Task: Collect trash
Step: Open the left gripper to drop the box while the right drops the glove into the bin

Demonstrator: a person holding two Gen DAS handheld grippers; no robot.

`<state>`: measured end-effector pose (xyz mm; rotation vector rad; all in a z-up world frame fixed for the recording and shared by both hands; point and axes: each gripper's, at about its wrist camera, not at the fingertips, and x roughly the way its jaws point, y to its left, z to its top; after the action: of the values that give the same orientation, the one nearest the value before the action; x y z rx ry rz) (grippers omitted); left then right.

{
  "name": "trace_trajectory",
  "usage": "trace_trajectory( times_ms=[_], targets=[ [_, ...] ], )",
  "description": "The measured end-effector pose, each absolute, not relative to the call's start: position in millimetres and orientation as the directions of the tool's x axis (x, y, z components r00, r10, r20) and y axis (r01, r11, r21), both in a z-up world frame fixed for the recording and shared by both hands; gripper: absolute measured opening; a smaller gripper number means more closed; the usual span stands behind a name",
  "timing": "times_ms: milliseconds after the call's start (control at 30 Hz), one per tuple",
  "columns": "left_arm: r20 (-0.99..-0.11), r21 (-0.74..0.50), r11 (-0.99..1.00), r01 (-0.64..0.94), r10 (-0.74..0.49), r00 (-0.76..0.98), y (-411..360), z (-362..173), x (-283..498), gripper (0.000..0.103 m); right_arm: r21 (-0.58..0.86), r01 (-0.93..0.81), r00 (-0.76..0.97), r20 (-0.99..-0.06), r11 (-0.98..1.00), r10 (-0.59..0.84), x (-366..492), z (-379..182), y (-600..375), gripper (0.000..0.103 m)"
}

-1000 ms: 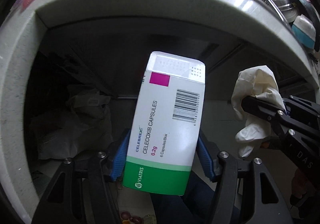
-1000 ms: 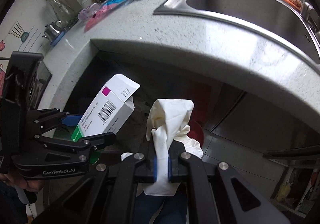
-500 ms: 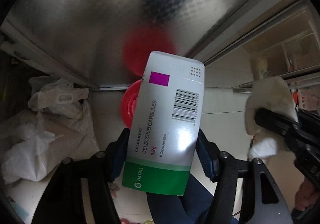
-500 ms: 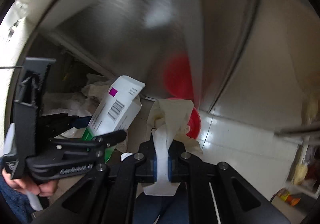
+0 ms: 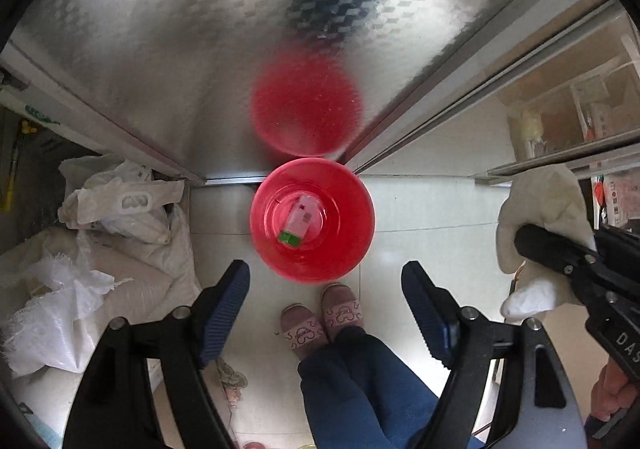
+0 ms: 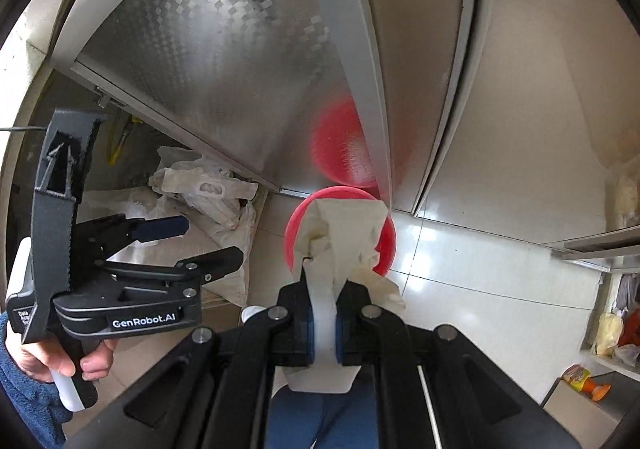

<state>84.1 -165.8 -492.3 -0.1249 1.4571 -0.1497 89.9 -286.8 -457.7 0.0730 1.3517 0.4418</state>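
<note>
1. Left gripper (image 5: 326, 287): jaws wide apart and opening, nothing between the blue ribbed pads (image 5: 224, 309). It points steeply down at the floor.
2. Medicine box (image 5: 298, 219): white with a green end and a small magenta patch. It lies tilted on the bottom of the red bin (image 5: 280, 253), clear of the left gripper and beyond the fingertips in the left wrist view, roughly centred between the two fingers.
3. Right gripper (image 6: 324, 329): jaws nearly closed, clamped on a crumpled white glove (image 6: 340, 237). The glove's cuff hangs out below the pads; its bunched body rises above them.
4. In the right wrist view the glove covers most of the red bin, whose rim (image 6: 294, 225) shows on both sides of it. The glove sits over the bin in the picture but is held clear of it.
5. In the left wrist view the right gripper (image 5: 560, 253) with the glove (image 5: 540, 209) enters from the right edge, well to the side of the bin.
6. Red bin stands on pale floor tiles (image 5: 420, 209), just against a patterned metal cabinet door (image 5: 180, 29) that carries its red reflection.
7. The person's slippers (image 5: 320, 317) and blue trousers (image 5: 360, 381) lie just on the near side of the bin, between the left fingers.
8. White sacks and bags (image 5: 100, 249) are piled to the left of the bin, partly inside the open cupboard.
9. A hand (image 6: 60, 357) grips the left gripper's handle, blue sleeve at the wrist.
</note>
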Motion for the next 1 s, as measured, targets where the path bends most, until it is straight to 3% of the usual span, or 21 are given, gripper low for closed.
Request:
trace_trajectory(
  times_ms=[100,367,433,1000],
  targets=[
    [-0.978,-0.175,0.984,0.003,-0.175,0.114,-160,-492,83,0.077,0.310,-0.275,0.148,-0.922,0.910,0.358,91,-460,-280,0.006],
    [-0.978,-0.158,0.987,-0.001,-0.157,0.134,-143,-495,78,0.091,0.324,-0.319,0.137,-0.914,0.891,0.382,93,-474,-266,0.006],
    [-0.978,-0.163,0.986,-0.025,-0.158,0.133,-136,-501,78,0.103,0.324,-0.328,0.126,-0.916,0.887,0.381,93,-482,-261,0.006],
    [-0.994,-0.054,0.995,-0.079,-0.046,0.101,-113,-528,73,0.103,0.298,-0.406,0.066,-0.933,0.864,0.353,106,-529,-232,0.011]
  ],
)
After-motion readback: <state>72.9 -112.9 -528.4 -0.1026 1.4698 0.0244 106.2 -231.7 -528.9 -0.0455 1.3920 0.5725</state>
